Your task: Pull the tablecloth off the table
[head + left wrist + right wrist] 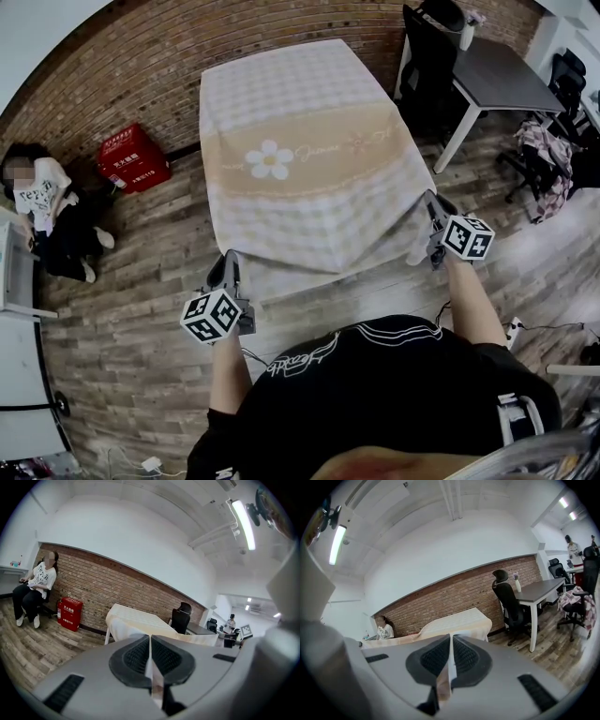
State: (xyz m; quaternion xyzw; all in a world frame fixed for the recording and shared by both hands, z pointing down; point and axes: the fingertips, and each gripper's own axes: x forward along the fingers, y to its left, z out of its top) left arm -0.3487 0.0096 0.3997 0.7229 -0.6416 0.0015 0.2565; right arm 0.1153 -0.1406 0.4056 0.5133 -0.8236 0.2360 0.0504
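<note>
A checked cream tablecloth (300, 159) with a peach band and a daisy print covers the table and hangs over its near edge. My left gripper (229, 262) is shut on the cloth's near left corner. My right gripper (430, 214) is shut on the near right corner. In the left gripper view a thin fold of cloth runs between the closed pads of the left gripper (150, 641), with the covered table (133, 619) beyond. In the right gripper view the right gripper (450, 641) pinches a strip of cloth the same way, and the tablecloth (457, 620) stretches away toward the brick wall.
A red box (133, 157) stands by the brick wall at the left, and a person (45, 211) sits beside it. A dark desk (506, 75) and black office chairs (427, 56) stand to the right of the table. Wooden floor surrounds the table.
</note>
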